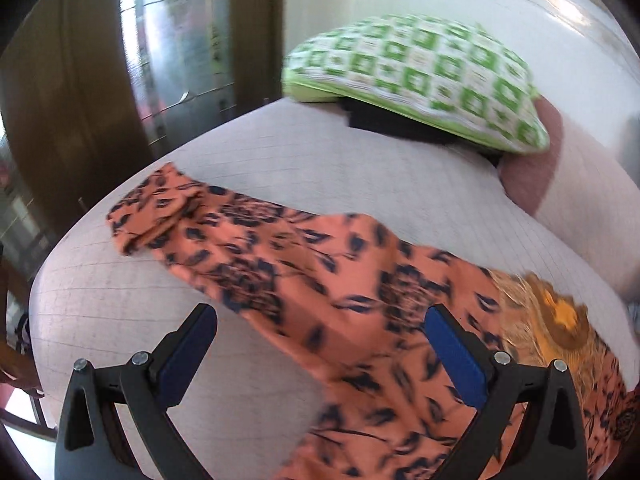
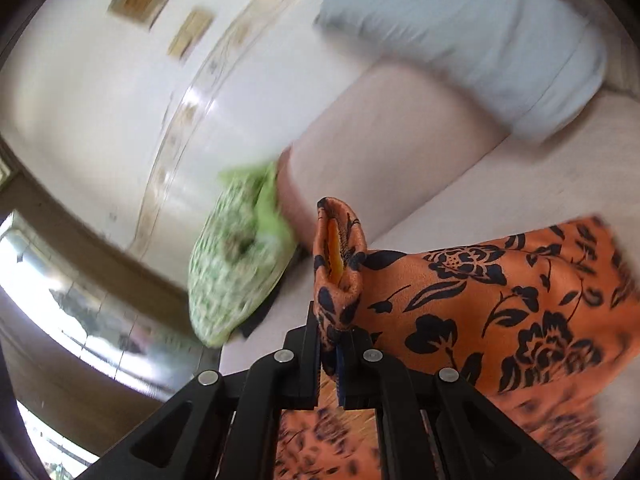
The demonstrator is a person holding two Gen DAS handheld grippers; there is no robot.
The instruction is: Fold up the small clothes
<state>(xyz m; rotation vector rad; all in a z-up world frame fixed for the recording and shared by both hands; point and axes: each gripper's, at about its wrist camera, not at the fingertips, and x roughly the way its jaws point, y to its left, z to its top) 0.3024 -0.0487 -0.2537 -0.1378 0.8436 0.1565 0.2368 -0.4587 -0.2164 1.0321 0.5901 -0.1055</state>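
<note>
Bed (image 1: 280, 152), orange garment (image 1: 320, 280) — right gripper (image 2: 334, 344) pinching it, left gripper (image 1: 320, 344) agape

Smooth printed cloth garment (image 1: 312, 292) on matt quilted bedsheet (image 1: 280, 160).

The left gripper (image 1: 320, 334) has its 2 blue-padded fingers (image 1: 456, 356) spread wide apart, gripping nothing, tilted downward. The right gripper (image 2: 336, 336) has its 2 black fingers pressed together, pinching a bunched fold of the orange floral garment (image 2: 340, 264) upright between them.
</note>
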